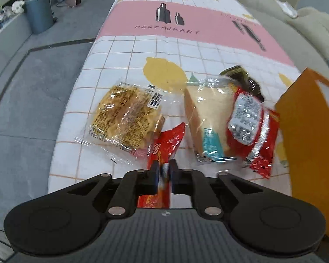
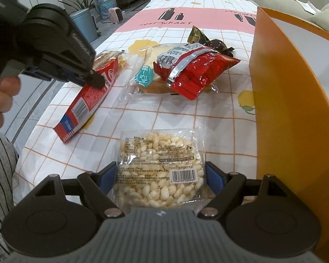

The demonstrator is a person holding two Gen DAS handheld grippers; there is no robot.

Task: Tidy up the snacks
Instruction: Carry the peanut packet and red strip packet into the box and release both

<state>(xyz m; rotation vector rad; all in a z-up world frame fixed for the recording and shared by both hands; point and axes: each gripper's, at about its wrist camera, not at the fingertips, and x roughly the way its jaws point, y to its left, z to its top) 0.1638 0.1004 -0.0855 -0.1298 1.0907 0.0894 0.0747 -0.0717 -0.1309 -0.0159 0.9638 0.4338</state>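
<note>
"RESTAURANT" tablecloth (image 1: 166, 30); left gripper (image 1: 164, 171) pinches red packet (image 1: 168, 140), right gripper (image 2: 161, 175) wide around puffed-rice pack (image 2: 160, 164).

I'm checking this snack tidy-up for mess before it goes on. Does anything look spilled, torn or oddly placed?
Nothing looks spilled or torn. The oddest spot is the heap by the orange box: the red chip bag lies tilted on top of the clear-wrapped cake. The left claw pinches the long red packet, one end lifted off the tablecloth.

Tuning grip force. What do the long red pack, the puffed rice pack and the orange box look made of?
Long red pack: glossy printed plastic film, judging by sheen and crimped end.
Puffed rice pack: clear crinkly plastic film, contents visible through it, glare spots.
Orange box: looks like matte cardboard, stiff flat wall, white inside.
</note>
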